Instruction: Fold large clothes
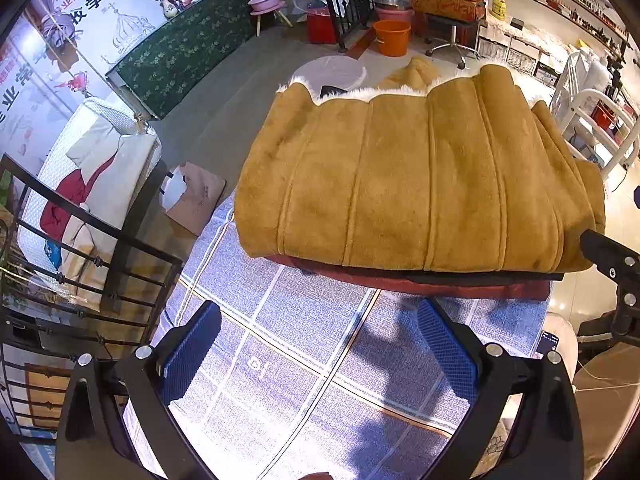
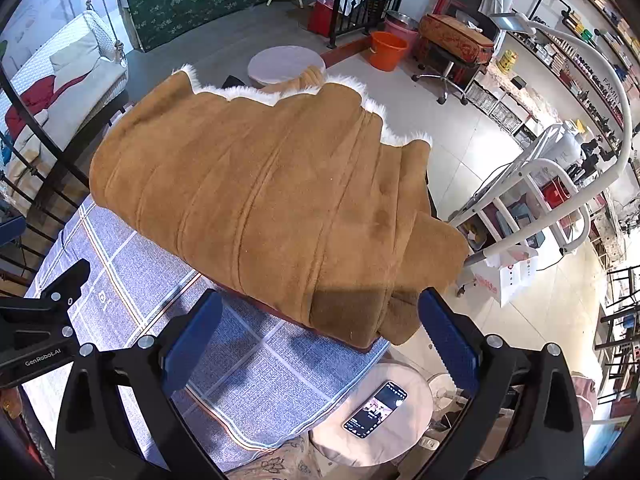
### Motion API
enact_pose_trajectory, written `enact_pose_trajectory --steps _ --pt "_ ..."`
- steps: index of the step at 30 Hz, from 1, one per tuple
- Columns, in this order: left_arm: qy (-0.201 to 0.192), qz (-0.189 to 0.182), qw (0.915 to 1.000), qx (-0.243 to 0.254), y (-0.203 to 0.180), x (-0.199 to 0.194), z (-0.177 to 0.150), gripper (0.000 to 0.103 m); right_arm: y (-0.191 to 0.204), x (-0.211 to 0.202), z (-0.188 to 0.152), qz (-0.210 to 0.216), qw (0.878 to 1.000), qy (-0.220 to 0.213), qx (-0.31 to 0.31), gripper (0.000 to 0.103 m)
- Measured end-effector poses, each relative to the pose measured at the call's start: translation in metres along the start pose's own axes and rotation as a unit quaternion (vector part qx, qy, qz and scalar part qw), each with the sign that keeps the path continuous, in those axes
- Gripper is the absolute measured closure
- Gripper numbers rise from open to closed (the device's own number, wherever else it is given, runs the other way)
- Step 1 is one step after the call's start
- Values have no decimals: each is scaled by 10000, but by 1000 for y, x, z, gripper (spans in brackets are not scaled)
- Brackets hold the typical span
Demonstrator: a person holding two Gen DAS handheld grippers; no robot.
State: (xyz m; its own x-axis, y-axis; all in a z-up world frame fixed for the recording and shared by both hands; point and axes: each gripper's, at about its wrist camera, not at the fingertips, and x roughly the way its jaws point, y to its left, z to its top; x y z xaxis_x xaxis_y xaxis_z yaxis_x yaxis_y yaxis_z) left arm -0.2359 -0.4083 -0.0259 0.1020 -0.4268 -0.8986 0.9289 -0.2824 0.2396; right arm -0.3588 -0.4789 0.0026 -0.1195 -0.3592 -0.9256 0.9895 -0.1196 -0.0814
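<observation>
Plaid-covered table point(image 1: 320, 360) w/ red garment point(image 1: 460, 286) directly on it.

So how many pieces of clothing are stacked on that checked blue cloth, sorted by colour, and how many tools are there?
Tan fleece-lined coat: 1
Dark red garment under it: 1
Black layer between them: 1, though it may be part of another piece
Left tool, open: 1
Right tool, open: 1
Total: 3 clothing layers on the checked blue cloth, 2 tools

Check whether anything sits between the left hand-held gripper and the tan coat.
Nothing visible does. Only bare checked cloth lies between the open left hand-held gripper and the folded tan coat.
</observation>
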Motion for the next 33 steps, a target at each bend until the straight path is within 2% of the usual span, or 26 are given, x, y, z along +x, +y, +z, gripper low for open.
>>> enact_pose_trajectory --steps 33 --pt "101 16 9999 13 2 7 -10 6 -2 3 -5 28 10000 20 -1 6"
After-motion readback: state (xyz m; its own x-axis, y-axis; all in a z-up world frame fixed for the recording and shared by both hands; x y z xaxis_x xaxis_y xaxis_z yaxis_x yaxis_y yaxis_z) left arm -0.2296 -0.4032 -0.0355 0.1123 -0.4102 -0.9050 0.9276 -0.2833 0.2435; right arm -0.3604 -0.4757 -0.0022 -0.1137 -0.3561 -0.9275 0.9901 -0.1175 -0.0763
